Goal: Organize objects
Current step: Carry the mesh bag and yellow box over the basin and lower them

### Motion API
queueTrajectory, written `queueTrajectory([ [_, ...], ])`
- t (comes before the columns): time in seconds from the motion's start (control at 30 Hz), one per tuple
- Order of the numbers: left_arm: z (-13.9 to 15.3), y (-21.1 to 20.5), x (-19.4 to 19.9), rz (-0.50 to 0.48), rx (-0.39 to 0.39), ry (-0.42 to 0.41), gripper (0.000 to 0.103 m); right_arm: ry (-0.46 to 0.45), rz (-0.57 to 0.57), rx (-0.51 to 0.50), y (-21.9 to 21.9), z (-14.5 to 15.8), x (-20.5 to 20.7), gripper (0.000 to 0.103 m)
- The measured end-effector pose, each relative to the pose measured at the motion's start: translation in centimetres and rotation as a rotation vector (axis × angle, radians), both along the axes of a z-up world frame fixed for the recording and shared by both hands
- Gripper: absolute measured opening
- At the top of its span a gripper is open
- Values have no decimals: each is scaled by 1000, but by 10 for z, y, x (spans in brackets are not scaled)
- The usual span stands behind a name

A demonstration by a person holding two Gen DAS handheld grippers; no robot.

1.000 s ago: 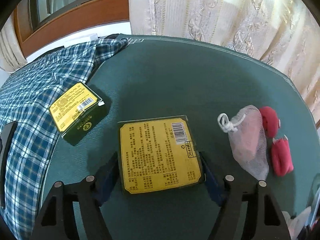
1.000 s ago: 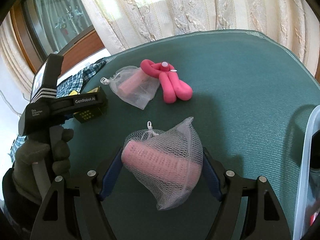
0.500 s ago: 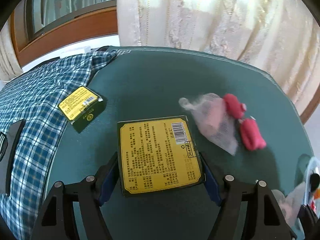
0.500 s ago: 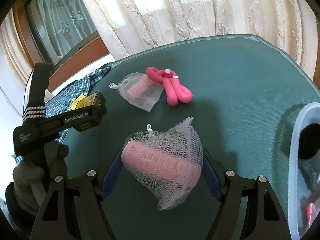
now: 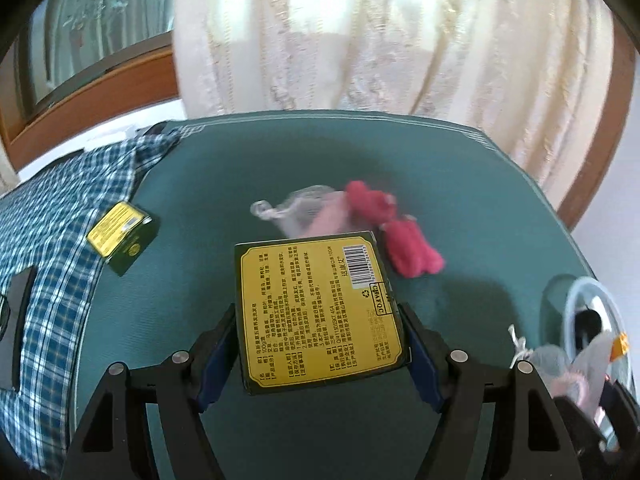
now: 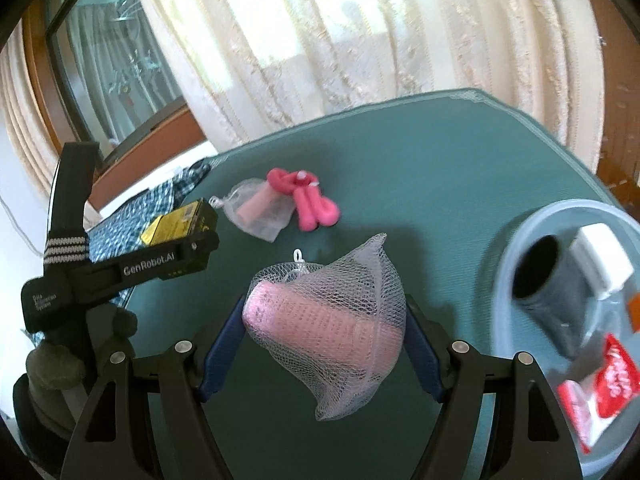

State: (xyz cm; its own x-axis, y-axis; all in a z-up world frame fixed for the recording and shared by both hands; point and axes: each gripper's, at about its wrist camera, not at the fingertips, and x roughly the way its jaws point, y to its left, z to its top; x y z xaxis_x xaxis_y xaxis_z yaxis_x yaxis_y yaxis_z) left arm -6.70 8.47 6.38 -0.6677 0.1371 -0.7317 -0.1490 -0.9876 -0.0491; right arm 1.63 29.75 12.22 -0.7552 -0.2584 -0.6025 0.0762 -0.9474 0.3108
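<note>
Both loads had swung toward the clear plastic bin point(image 6: 516, 240) at 3 o'clock since a second earlier, left gripper point(image 5: 320, 350) jaws clamping the yellow-labelled dark green box point(image 5: 320, 312), right gripper point(image 6: 324, 346) jaws clamping the mesh-bagged pink roll point(image 6: 320, 320), both clear of the green tabletop point(image 6: 420, 168), likely bin-bound.

The green desk point(image 6: 420, 152) carries a pink foam toy point(image 6: 306, 202), a mesh pouch point(image 6: 256, 212) touching its left, and a clear tub point(image 6: 516, 240) well right.
</note>
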Motion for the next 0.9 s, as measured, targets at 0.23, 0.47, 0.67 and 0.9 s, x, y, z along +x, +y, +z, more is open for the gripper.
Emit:
queueTrajectory([
  [0.23,9,40,17,-100,-13,13,78,68,-122,-18,51,19,28,75],
  [0.47,17,84,35,-219,-21,24,78,101,-298,7,110,26,60,75],
  [0.67,18,114,46,-286,-42,25,78,54,-411,-3,155,9,73,75],
  [0.9,20,136,51,-319,-49,21,78,16,-439,0,181,-5,69,75],
])
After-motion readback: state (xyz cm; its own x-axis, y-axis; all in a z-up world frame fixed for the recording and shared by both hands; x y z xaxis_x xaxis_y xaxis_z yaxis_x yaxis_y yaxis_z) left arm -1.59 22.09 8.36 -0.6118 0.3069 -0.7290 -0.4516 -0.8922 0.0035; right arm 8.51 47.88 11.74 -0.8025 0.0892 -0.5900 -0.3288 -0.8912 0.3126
